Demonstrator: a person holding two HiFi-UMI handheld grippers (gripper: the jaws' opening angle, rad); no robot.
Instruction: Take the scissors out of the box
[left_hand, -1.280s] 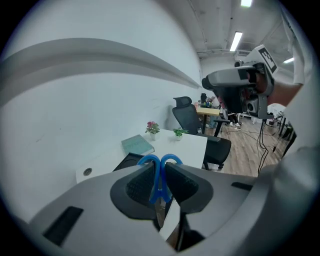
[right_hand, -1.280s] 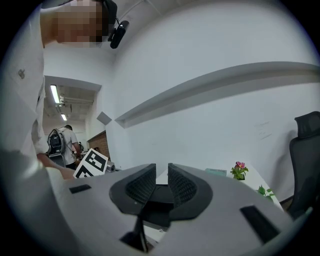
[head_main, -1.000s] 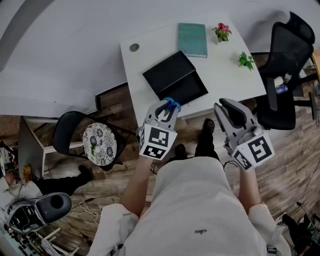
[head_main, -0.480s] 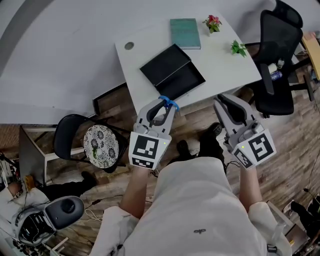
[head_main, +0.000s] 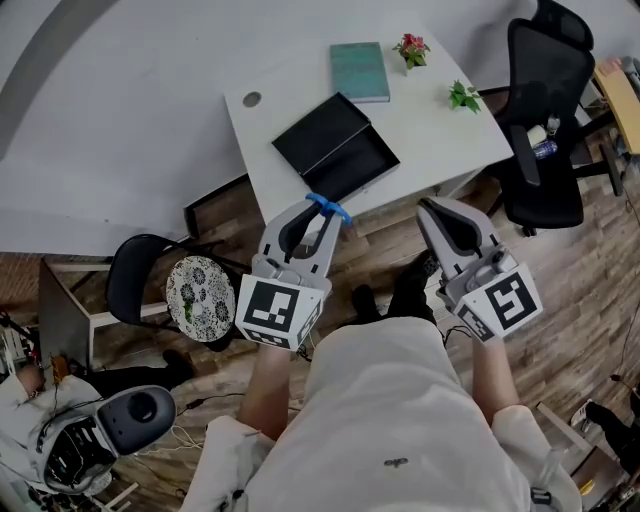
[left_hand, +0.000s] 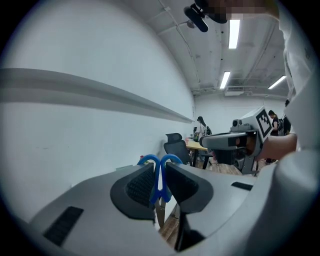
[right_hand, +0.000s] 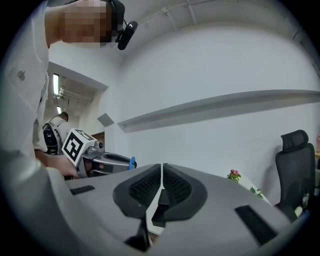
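A pair of blue-handled scissors (head_main: 328, 206) is pinched in my left gripper (head_main: 322, 212), held in the air in front of the desk's near edge. In the left gripper view the blue loops of the scissors (left_hand: 159, 182) stick up between the pads of that gripper (left_hand: 160, 172) and the blades hang down. The open black box (head_main: 335, 150) lies on the white desk (head_main: 430, 120), apart from both grippers. My right gripper (head_main: 432, 207) hovers to the right; its jaws are closing and nothing is between them (right_hand: 162, 172).
A teal book (head_main: 359, 72), a small red flower pot (head_main: 411, 48) and a green plant (head_main: 463, 96) stand at the desk's far side. A black office chair (head_main: 545, 110) is to the right, and a chair with a patterned cushion (head_main: 200, 290) to the left.
My left gripper has lifted and drawn back from the box with the scissors in it. The right gripper's jaws have come together, and it has shifted slightly.
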